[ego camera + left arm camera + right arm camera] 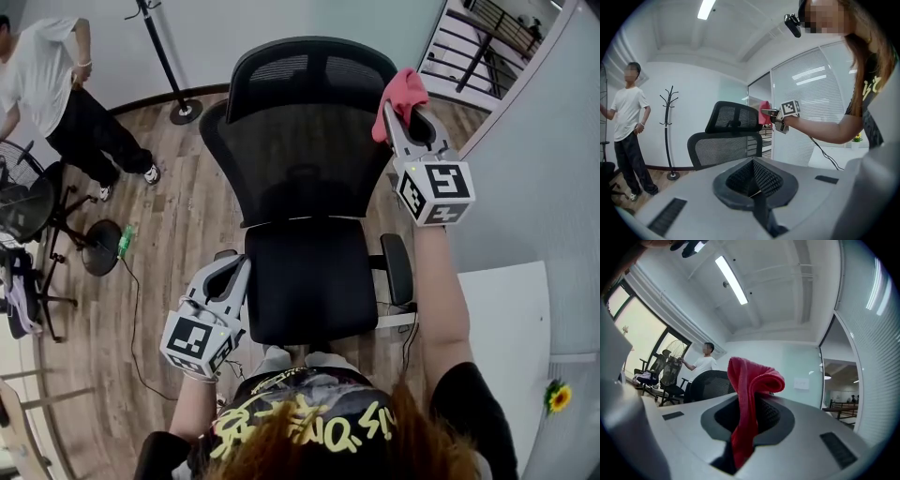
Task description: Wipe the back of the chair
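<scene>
An office, shown by a black mesh office chair (309, 169) on wood-look flooring (178, 244), a coat stand (668, 136), glass partitions with blinds (811, 93), a ceiling strip light (731, 280) and a white desk (506, 337).

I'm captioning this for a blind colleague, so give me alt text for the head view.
From above: the right gripper holds a red cloth at the top right of a black mesh chair back. The left gripper hangs beside the seat. A person stands at far left.
</scene>
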`<state>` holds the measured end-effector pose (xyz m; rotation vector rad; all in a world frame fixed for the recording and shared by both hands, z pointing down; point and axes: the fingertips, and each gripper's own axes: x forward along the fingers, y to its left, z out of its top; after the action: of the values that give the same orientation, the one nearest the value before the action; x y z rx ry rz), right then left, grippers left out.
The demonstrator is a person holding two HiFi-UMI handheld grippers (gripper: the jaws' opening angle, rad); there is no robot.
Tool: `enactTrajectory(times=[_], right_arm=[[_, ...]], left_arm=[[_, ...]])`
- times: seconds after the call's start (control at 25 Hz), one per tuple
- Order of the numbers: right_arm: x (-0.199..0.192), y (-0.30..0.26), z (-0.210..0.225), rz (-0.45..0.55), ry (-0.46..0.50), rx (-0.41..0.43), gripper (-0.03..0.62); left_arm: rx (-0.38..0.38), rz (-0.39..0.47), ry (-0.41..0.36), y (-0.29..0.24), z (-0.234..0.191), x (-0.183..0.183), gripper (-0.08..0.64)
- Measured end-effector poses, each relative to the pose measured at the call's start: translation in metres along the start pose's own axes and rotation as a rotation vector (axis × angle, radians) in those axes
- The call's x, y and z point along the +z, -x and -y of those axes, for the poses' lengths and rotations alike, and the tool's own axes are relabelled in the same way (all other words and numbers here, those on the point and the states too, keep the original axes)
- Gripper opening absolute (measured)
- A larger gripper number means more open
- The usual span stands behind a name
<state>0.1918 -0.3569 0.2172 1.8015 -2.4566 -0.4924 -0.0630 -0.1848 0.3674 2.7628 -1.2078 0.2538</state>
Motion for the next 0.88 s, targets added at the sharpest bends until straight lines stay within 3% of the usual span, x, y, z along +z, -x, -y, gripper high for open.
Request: enactTrajectory(times=[0.44,0.88], right_arm=[[-0.008,-0.035,0.004,-0.07,-0.079,-0.075,0.061],[-0.008,-0.042,0.01,-0.071,-0.076,-0.158,0.061]], left_arm=[[-0.003,0.006,0.001,0.004,-0.014,0.001,-0.006],[0.003,0.027,0.002,0.014,-0.035,0.003,-0.006]])
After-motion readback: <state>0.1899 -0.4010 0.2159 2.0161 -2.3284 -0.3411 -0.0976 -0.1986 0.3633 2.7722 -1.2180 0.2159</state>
